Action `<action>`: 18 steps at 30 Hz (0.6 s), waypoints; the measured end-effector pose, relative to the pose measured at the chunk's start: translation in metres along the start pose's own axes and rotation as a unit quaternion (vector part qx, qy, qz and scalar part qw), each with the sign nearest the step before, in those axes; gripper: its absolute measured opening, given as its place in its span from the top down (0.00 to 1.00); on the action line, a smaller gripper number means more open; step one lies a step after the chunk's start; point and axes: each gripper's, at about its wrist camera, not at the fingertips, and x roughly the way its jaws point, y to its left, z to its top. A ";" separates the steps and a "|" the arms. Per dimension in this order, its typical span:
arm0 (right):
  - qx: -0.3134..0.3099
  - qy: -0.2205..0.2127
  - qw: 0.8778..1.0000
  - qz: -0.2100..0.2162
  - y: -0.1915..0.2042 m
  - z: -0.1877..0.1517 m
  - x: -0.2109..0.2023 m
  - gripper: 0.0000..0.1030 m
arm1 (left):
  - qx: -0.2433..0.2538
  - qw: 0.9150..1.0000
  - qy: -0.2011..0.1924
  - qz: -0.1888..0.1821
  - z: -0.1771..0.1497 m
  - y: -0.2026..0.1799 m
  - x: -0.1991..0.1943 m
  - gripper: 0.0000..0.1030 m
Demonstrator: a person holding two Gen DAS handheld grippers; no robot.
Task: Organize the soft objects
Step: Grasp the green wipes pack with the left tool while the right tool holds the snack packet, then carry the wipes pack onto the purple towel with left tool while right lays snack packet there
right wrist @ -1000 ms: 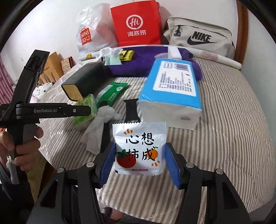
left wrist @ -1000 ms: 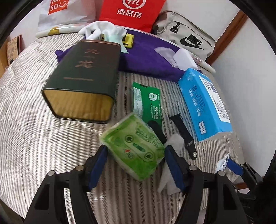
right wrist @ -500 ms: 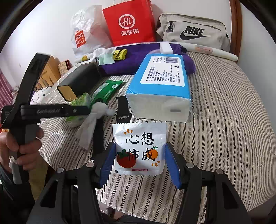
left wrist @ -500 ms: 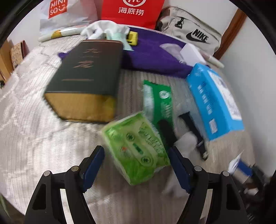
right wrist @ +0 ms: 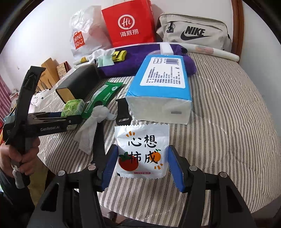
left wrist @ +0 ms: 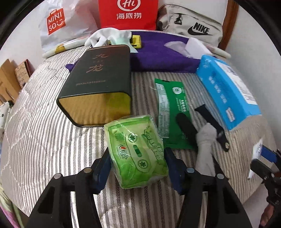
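Observation:
My left gripper (left wrist: 137, 164) is shut on a light green tissue pack (left wrist: 137, 150), held just in front of the dark tin box (left wrist: 100, 84); it also shows in the right wrist view (right wrist: 72, 112). My right gripper (right wrist: 142, 166) is shut on a white sachet printed with a tomato and an orange (right wrist: 142, 150), low over the striped bed (right wrist: 228, 122). A blue tissue pack (right wrist: 161, 87), a dark green wipes pack (left wrist: 170, 112) and a crumpled white tissue (left wrist: 205, 142) lie on the bed between them.
A black strap (left wrist: 212, 126) lies by the blue pack. A purple towel (left wrist: 163, 52) with white cloths (left wrist: 108, 36) lies behind. A red bag (left wrist: 128, 14), a Miniso bag (left wrist: 58, 24) and a Nike pouch (left wrist: 191, 26) line the wall.
The left gripper has closed onto the green tissue pack, which was loose between open jaws before. The right gripper still holds the sachet and has moved slightly closer to the blue pack.

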 end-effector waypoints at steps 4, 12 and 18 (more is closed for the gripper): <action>0.000 -0.004 1.000 -0.004 0.001 0.002 -0.005 0.45 | -0.003 1.000 -0.012 -0.002 -0.003 0.005 -0.012 0.47; -0.002 -0.016 1.000 -0.012 0.005 0.010 -0.021 0.45 | -0.014 0.999 -0.048 -0.018 -0.005 0.019 -0.055 0.47; -0.012 -0.030 0.999 -0.015 0.011 0.023 -0.034 0.45 | -0.034 0.996 -0.070 -0.035 0.001 0.036 -0.076 0.46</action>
